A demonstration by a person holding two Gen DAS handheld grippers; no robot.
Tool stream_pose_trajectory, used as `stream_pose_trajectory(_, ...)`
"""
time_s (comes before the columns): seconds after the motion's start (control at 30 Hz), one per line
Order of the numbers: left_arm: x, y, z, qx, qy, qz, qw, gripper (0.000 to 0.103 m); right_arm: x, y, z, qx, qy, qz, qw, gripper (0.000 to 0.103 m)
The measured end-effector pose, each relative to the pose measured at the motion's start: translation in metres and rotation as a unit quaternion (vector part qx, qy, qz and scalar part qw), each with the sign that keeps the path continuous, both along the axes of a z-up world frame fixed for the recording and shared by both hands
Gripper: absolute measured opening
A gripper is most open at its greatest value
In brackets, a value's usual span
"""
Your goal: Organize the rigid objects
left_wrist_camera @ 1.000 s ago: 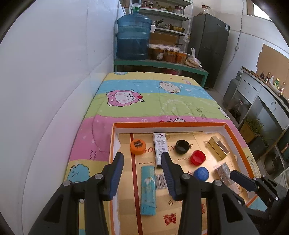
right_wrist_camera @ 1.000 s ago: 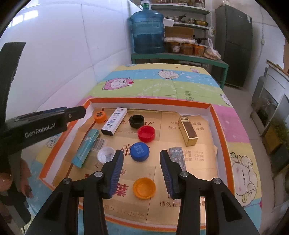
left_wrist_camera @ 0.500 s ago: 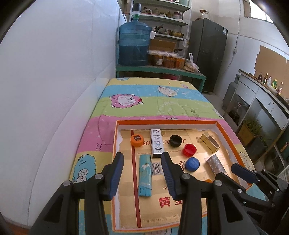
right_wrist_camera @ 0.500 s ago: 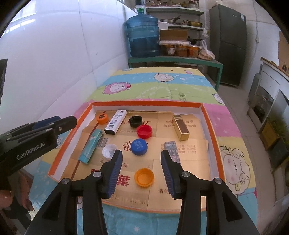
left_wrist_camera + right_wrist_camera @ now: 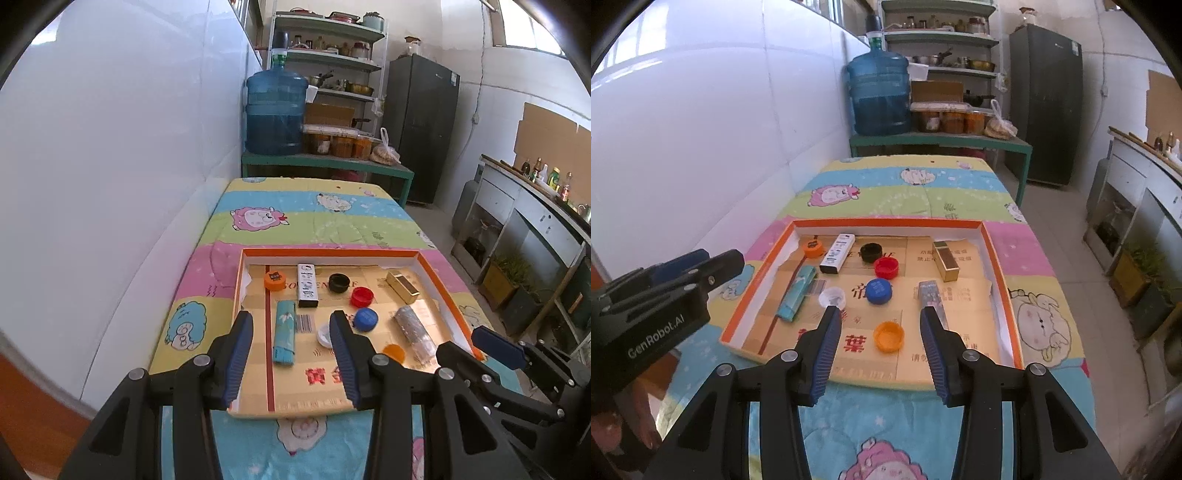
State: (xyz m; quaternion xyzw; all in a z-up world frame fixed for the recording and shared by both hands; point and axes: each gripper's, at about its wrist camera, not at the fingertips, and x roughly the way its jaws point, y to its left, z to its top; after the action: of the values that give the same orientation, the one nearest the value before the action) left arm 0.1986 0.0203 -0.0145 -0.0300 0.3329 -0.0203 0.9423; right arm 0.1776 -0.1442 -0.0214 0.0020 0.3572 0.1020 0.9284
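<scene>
An orange-rimmed cardboard tray [image 5: 997, 266] lies on the table and holds bottle caps and small boxes. In the right wrist view I see an orange cap [image 5: 888, 336], a blue cap [image 5: 878, 291], a red cap [image 5: 886, 267], a black cap [image 5: 870, 252], a white cap [image 5: 832, 296], a small orange cap [image 5: 813, 247], a white box [image 5: 837, 253], a teal box [image 5: 796, 292], a gold box [image 5: 946, 260] and a patterned box [image 5: 929, 290]. My right gripper [image 5: 877, 314] is open and empty above the tray's near edge. My left gripper [image 5: 291, 321] is open and empty over the tray's left part, above the teal box [image 5: 285, 332].
The table wears a striped cartoon cloth [image 5: 912, 195]. A white wall [image 5: 701, 147] runs along its left. A blue water jug [image 5: 879, 96], shelves and a dark fridge [image 5: 1045, 103] stand behind. A counter [image 5: 535, 221] is at the right.
Both grippers have pulled back and up from the tray, so the tray looks smaller and farther. Both stay open. The objects in the tray have not moved.
</scene>
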Motion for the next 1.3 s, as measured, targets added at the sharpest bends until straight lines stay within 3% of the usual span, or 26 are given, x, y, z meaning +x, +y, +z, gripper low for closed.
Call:
stream_pose_trajectory(0.47, -0.062, -0.01, 0.018, 0.004, -0.031, 0.003, 0.9995, 0.043, -0.058, -0.005, 0.019, -0.004, -0.02, -0.012, 1.0, 0.046)
stream_pose_trajectory(0.77, -0.106, -0.022, 0.027, 0.059, -0.043, 0.046, 0.9963, 0.043, -0.103, -0.005, 0.038, -0.013, -0.056, -0.032, 0.998, 0.046)
stream_pose_trajectory(1.3, -0.17, -0.015, 0.04, 0.04, -0.043, 0.026, 0.9979, 0.043, -0.182, 0.007, 0.06, -0.038, -0.094, -0.055, 0.993, 0.046)
